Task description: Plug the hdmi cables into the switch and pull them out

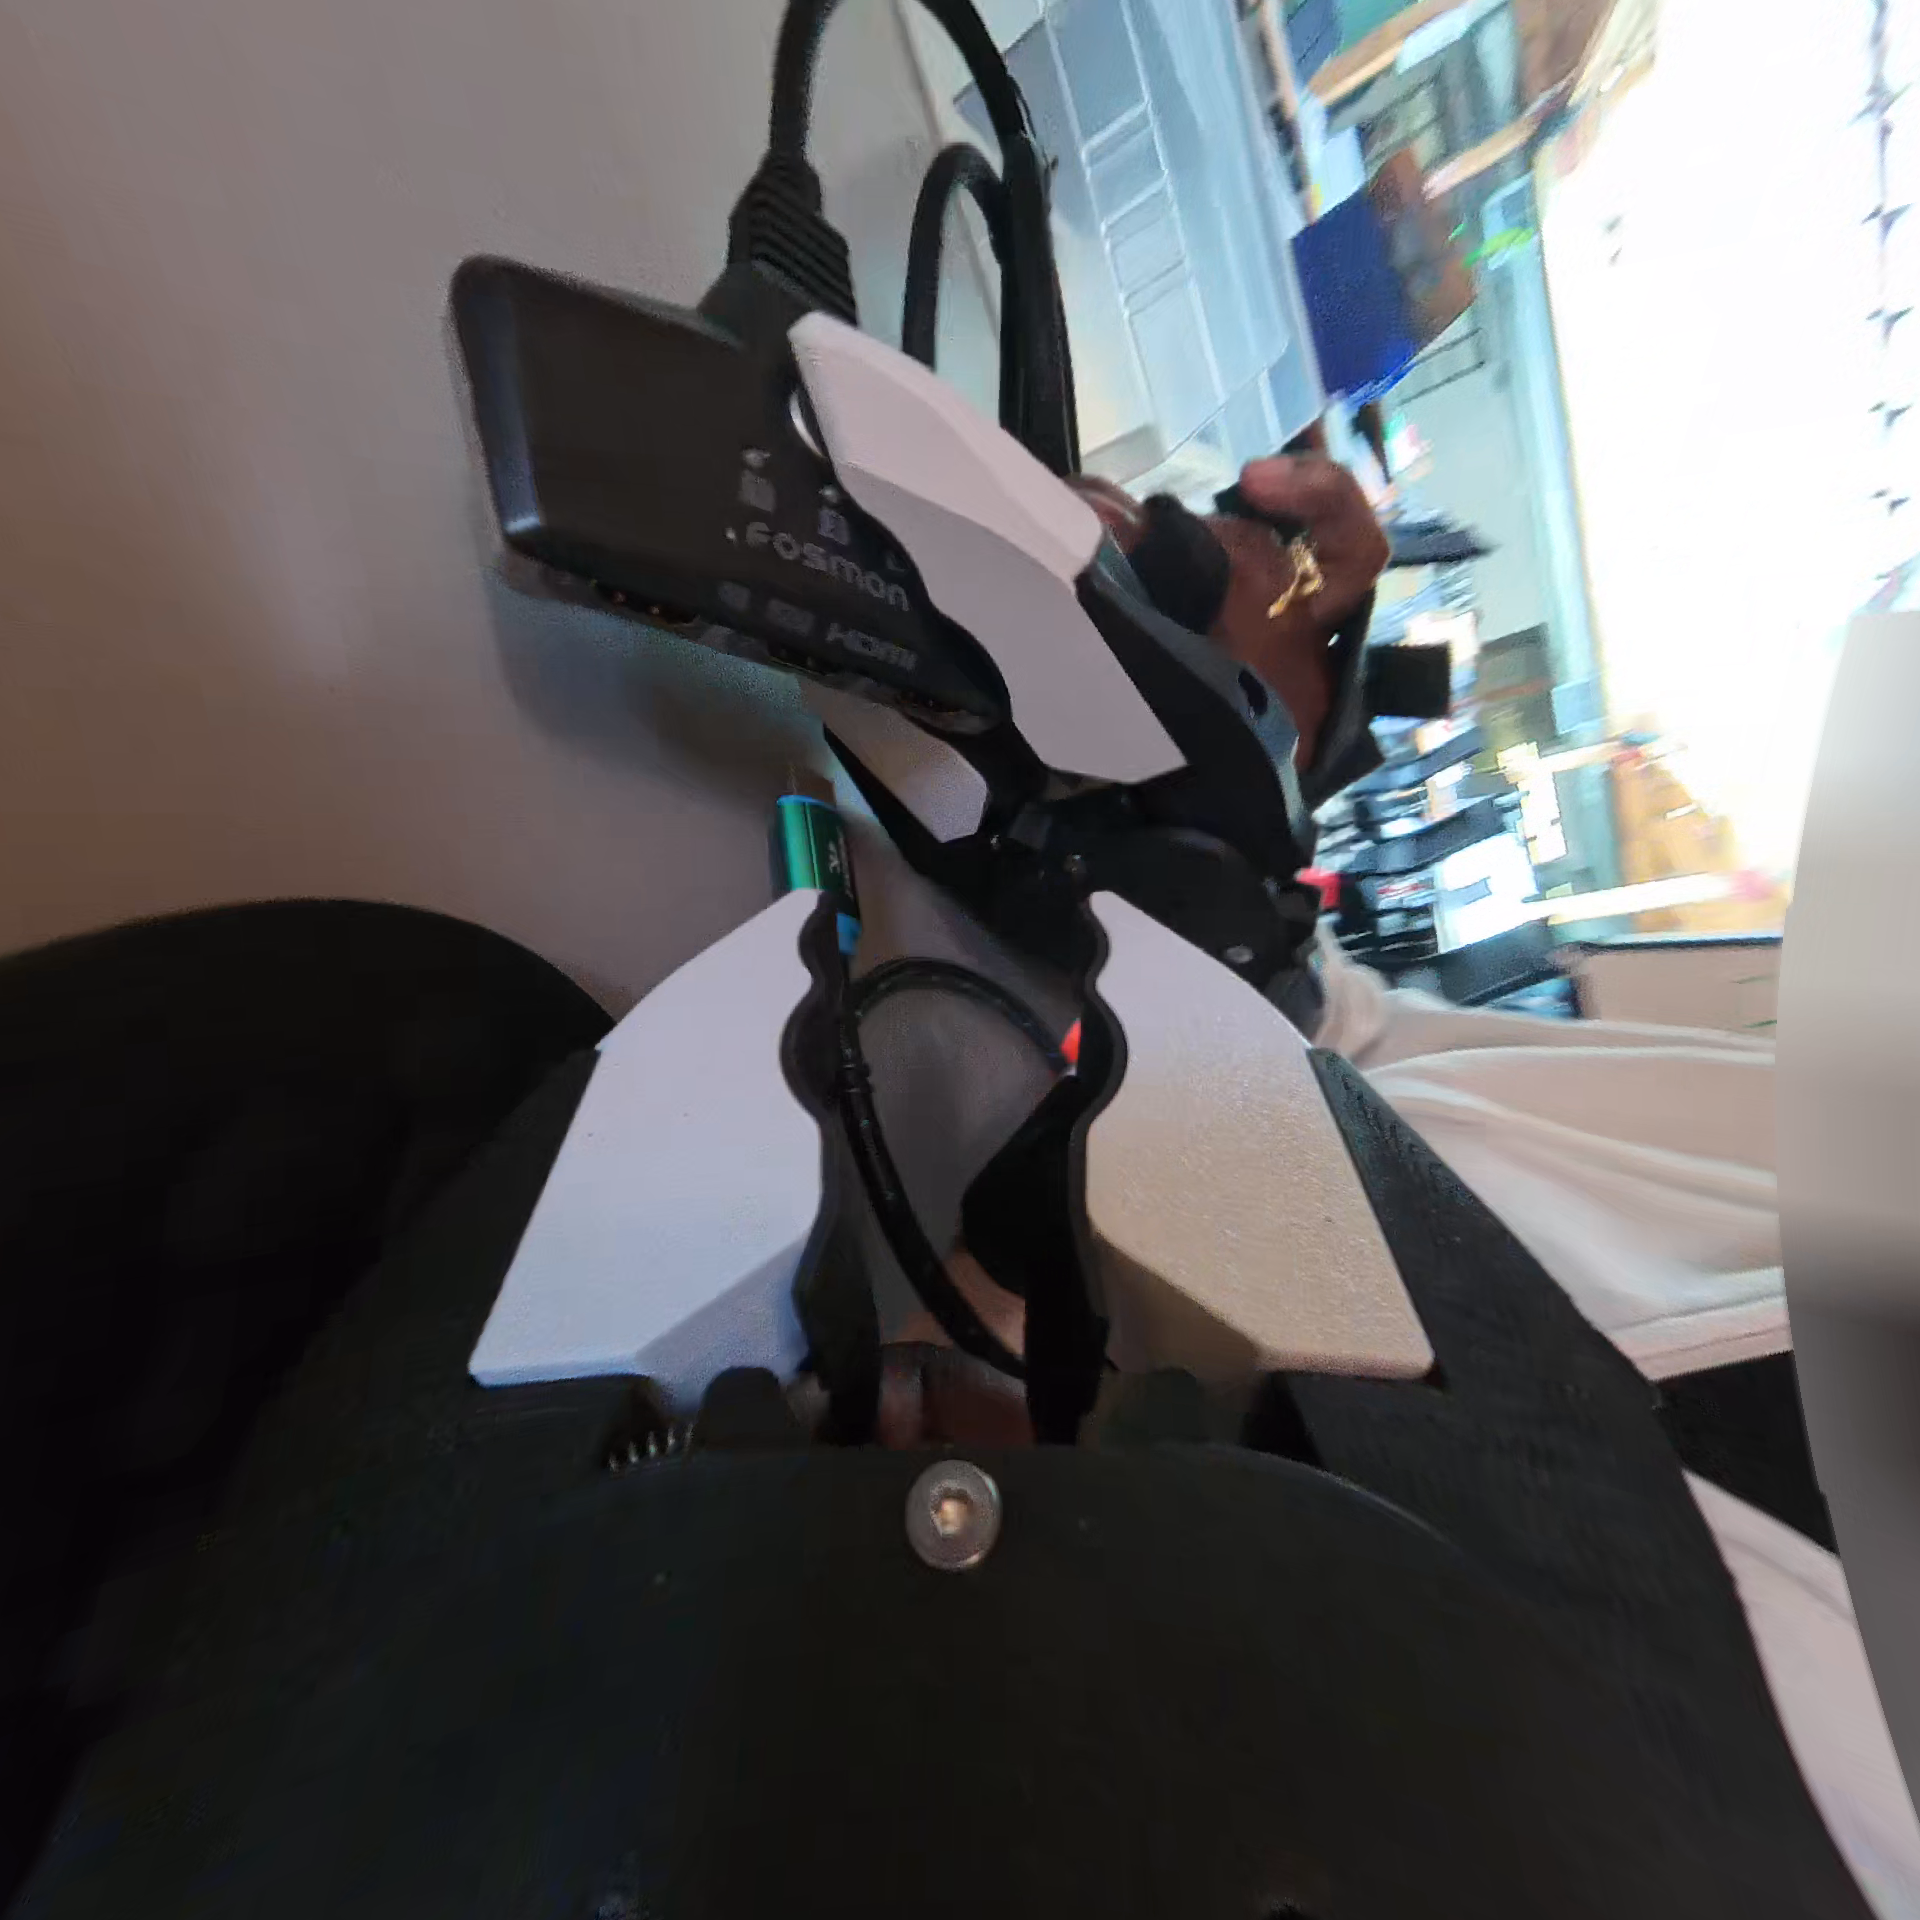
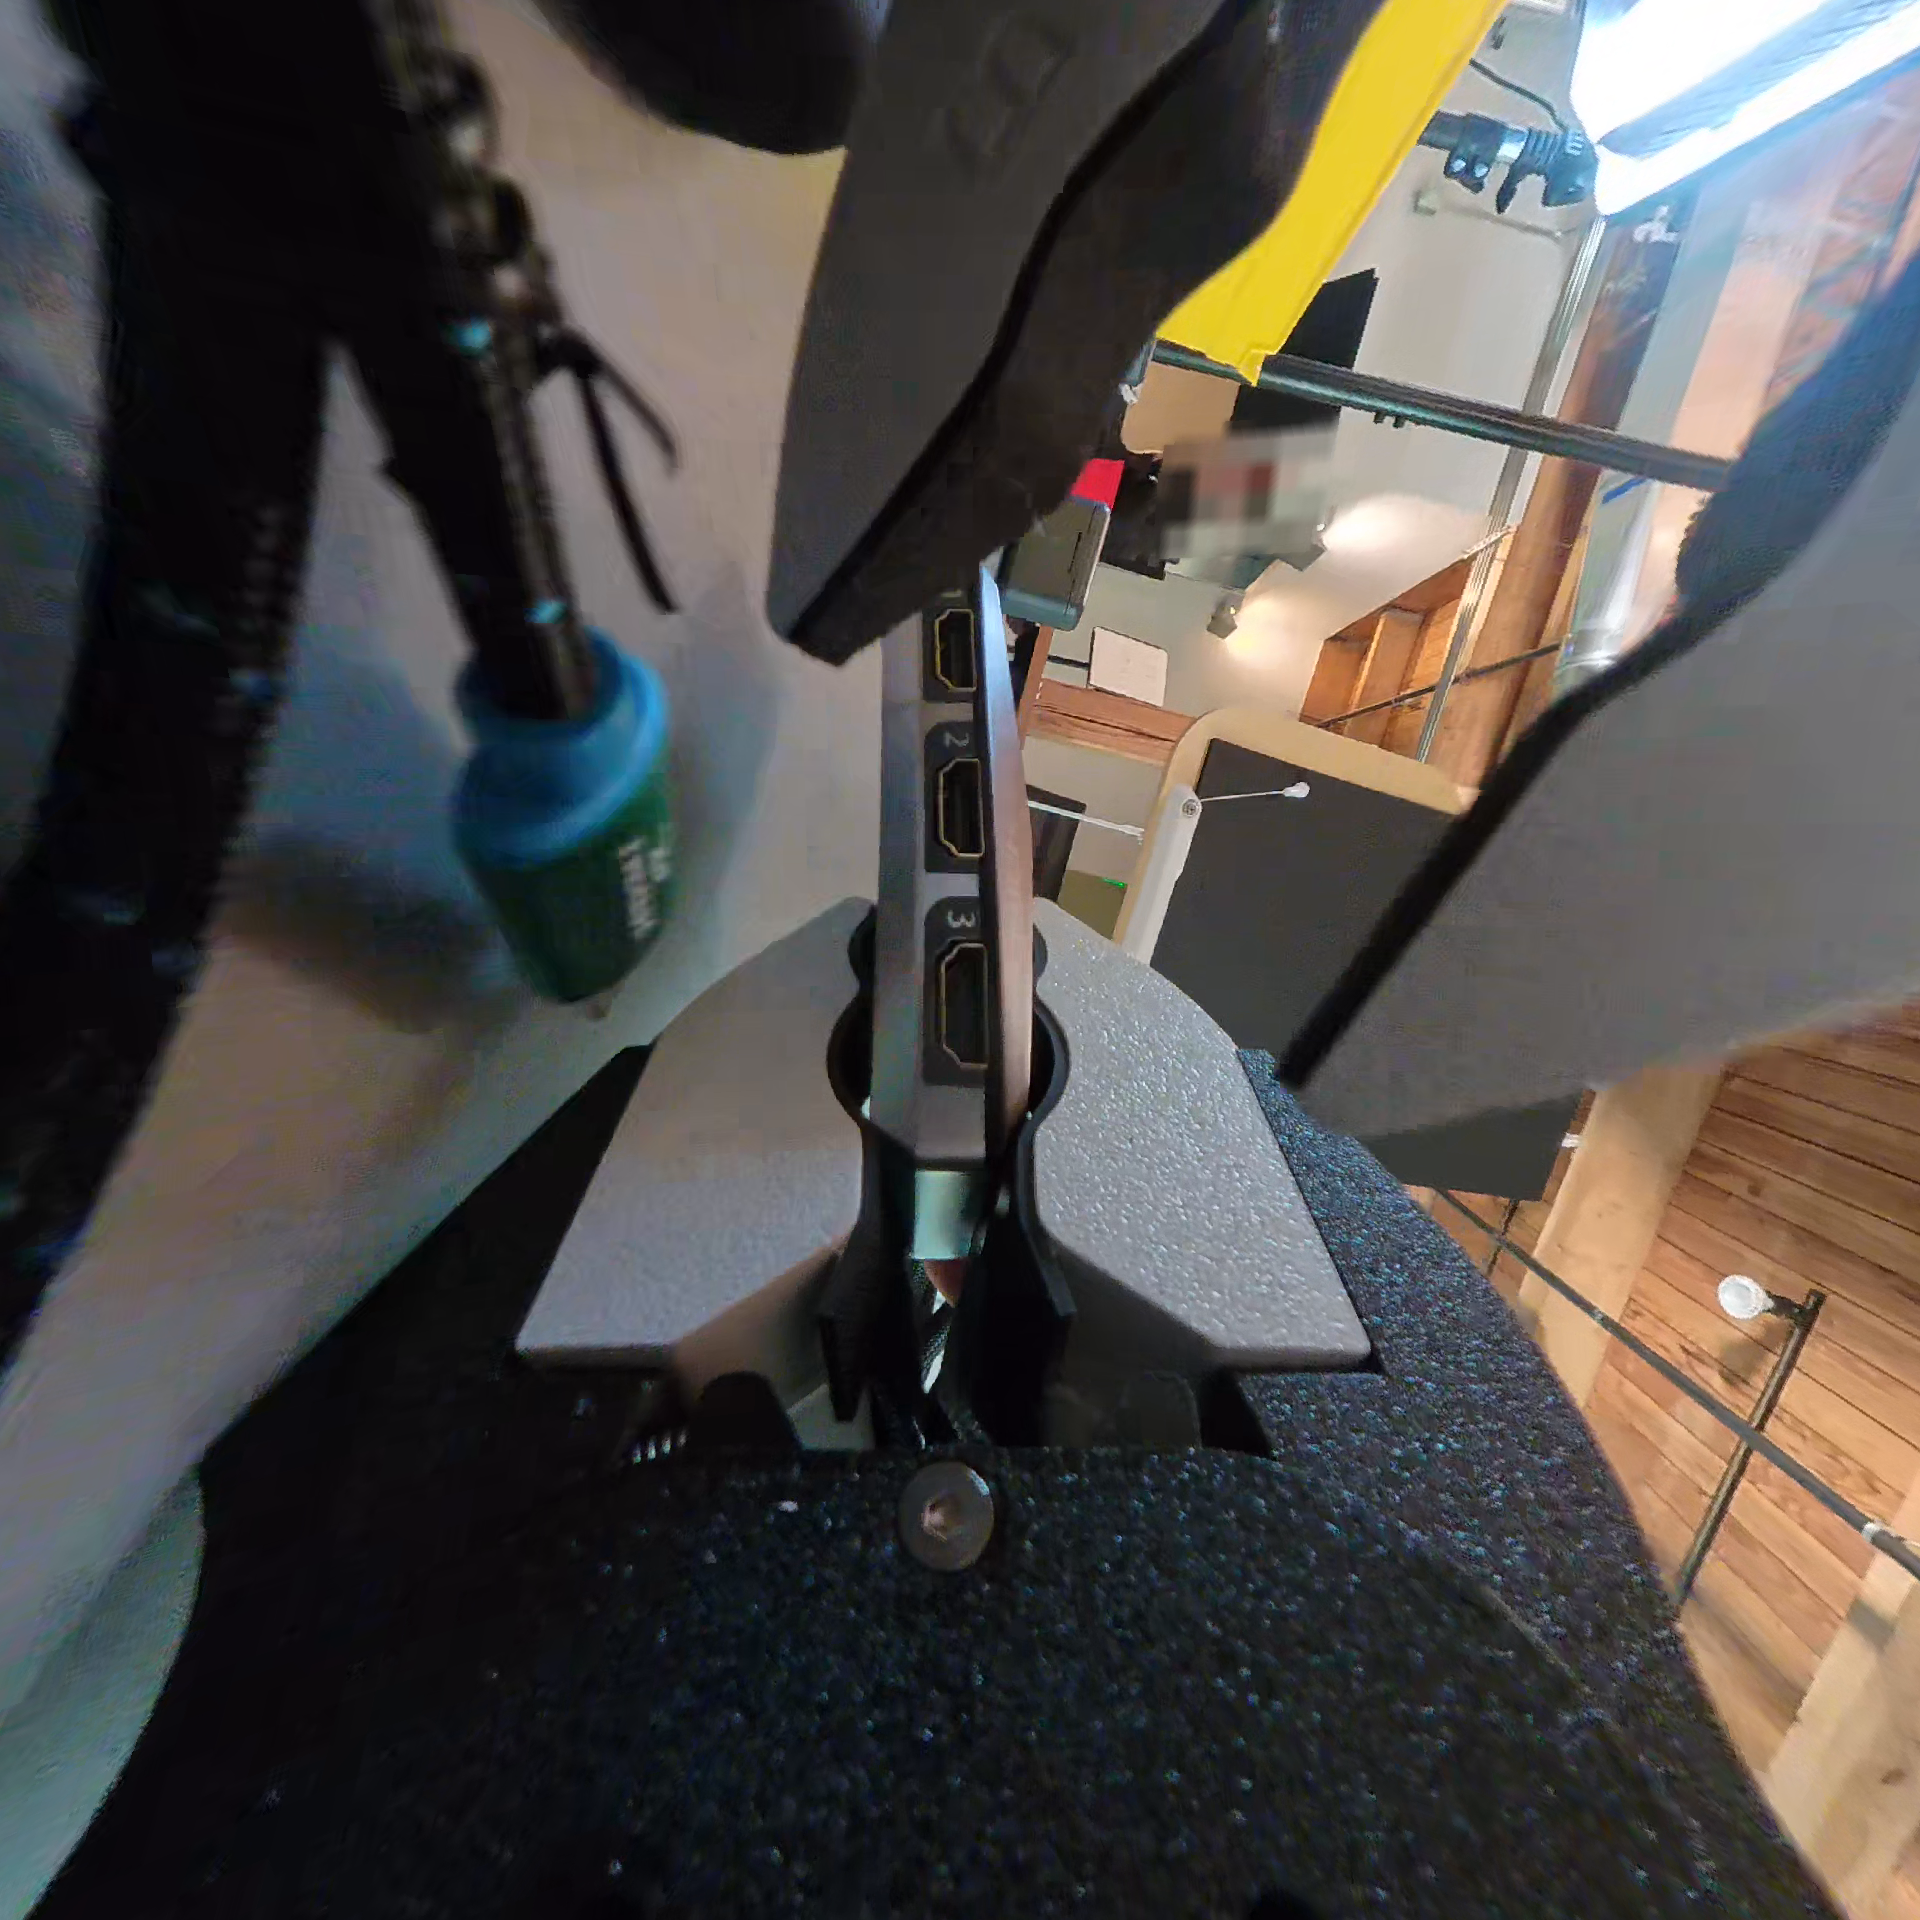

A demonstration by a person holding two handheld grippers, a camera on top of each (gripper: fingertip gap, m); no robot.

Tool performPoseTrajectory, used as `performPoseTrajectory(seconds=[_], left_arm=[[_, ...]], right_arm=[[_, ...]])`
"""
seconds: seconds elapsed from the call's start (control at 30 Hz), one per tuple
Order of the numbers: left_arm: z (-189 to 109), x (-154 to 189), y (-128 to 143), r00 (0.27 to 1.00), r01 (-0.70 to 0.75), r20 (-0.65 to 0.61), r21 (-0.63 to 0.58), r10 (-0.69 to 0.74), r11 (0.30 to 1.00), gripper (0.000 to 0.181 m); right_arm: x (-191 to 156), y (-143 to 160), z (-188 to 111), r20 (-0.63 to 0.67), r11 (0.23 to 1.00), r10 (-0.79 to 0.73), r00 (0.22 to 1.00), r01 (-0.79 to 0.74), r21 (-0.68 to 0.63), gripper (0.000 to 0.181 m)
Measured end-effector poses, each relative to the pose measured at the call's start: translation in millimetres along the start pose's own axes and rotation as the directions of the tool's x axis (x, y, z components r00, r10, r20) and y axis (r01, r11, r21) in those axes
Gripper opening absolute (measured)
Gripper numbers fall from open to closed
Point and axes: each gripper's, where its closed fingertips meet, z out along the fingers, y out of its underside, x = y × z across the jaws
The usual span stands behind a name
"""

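The HDMI switch (image 2: 951, 935), judged light, rigid and smooth-cased, is clamped edgewise between the closed fingers of the right gripper (image 2: 951, 1049), its three ports bare. The left gripper (image 1: 951, 997) is held parted, a thin black cable (image 1: 862, 1132) lying loose between its fingers. The green-shelled HDMI plug (image 1: 805, 847), just beyond the fingertips, is best taken by its stiff shell.

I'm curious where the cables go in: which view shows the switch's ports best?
The right wrist view: the switch faces the camera edge-on, showing three empty ports in a row, the right gripper clamping it. The left wrist view shows mostly its dark top; the ports are a blurred strip.
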Motion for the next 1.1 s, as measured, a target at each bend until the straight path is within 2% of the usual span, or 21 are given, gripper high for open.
performPoseTrajectory(seconds=[0.07, 0.13, 0.17, 0.2, 0.23, 0.27, 0.33, 0.4, 0.53, 0.6, 0.83, 0.87, 0.93, 0.97, 1.03, 1.1], left_arm=[[2.0, -5.1, 3.3, 0.984, -0.14, 0.109, -0.026, 0.142, 0.99, 0.048], [0.8, -12.5, 5.1, 0.928, -0.285, 0.229, -0.078, 0.295, 0.955, 0.048], [-3.7, -22.0, 3.0, 0.856, -0.379, 0.329, -0.128, 0.4, 0.917, 0.048], [-10.4, -31.7, -0.6, 0.746, -0.475, 0.426, -0.198, 0.512, 0.857, 0.048], [-15.1, -35.6, -2.7, 0.635, -0.555, 0.474, -0.269, 0.61, 0.787, 0.049], [-15.4, -33.8, -1.2, 0.559, -0.61, 0.473, -0.321, 0.681, 0.724, 0.049], [-10.4, -24.4, 3.5, 0.503, -0.669, 0.433, -0.352, 0.748, 0.654, 0.047], [-8.3, -15.3, 0.7, 0.498, -0.703, 0.409, -0.325, 0.764, 0.632, 0.042], [-0.4, -2.8, 6.1, 0.656, -0.646, 0.269, -0.283, 0.705, 0.709, 0.037], [3.2, -8.4, 11.2, 0.69, -0.601, 0.236, -0.339, 0.684, 0.723, 0.037], [19.7, -30.5, 26.9, 0.599, -0.572, 0.274, -0.512, 0.752, 0.641, 0.038], [21.9, -28.9, 28.5, 0.587, -0.594, 0.26, -0.505, 0.766, 0.626, 0.035], [25.0, -26.4, 30.2, 0.583, -0.624, 0.245, -0.475, 0.775, 0.62, 0.018], [24.7, -26.5, 29.8, 0.588, -0.627, 0.249, -0.46, 0.77, 0.628, 0.018], [21.6, -24.7, 25.4, 0.614, -0.621, 0.267, -0.417, 0.742, 0.664, 0.017], [16.8, -12.2, 14.8, 0.668, -0.622, 0.267, -0.314, 0.695, 0.718, 0.016]], right_arm=[[-1.3, 1.2, 1.3, 0.011, 1.0, 0.008, 1.0, -0.008, -0.008, 0.023], [-1.3, 1.2, 0.9, 0.009, 1.0, -0.001, 1.0, 0.001, -0.007, 0.023], [-1.3, 1.5, 0.5, 0.007, 1.0, -0.002, 1.0, 0.003, -0.005, 0.022], [-0.9, 2.7, 0.0, 0.002, 1.0, -0.006, 1.0, 0.006, -0.007, 0.023], [0.0, 4.5, -0.5, -0.005, 1.0, -0.007, 1.0, 0.007, -0.012, 0.023], [0.7, 6.3, -0.8, -0.008, 1.0, -0.003, 1.0, 0.003, -0.017, 0.023], [1.9, 8.8, -1.2, -0.01, 1.0, 0.01, 1.0, -0.01, -0.02, 0.023], [4.0, 11.6, -2.1, -0.019, 1.0, 0.019, 1.0, -0.02, -0.021, 0.023], [8.8, 22.7, -5.5, -0.029, 0.999, 0.038, 0.999, -0.039, -0.017, 0.023], [11.4, 28.4, -10.0, -0.033, 0.998, 0.06, 0.998, -0.061, -0.016, 0.023], [11.6, 29.9, -15.9, -0.041, 0.998, 0.065, 0.997, -0.066, -0.017, 0.023], [9.4, 28.4, -15.9, -0.032, 0.997, 0.075, 0.997, -0.075, -0.01, 0.023], [4.9, 25.9, -16.0, -0.012, 0.996, 0.092, 0.996, -0.092, -0.001, 0.023], [3.3, 25.9, -15.8, -0.007, 0.996, 0.093, 0.996, -0.093, -0.006, 0.023], [1.9, 27.2, -14.9, -0.004, 0.996, 0.087, 0.996, -0.087, -0.02, 0.023], [2.2, 28.1, -14.6, -0.005, 0.994, 0.105, 0.994, -0.105, -0.02, 0.023]])
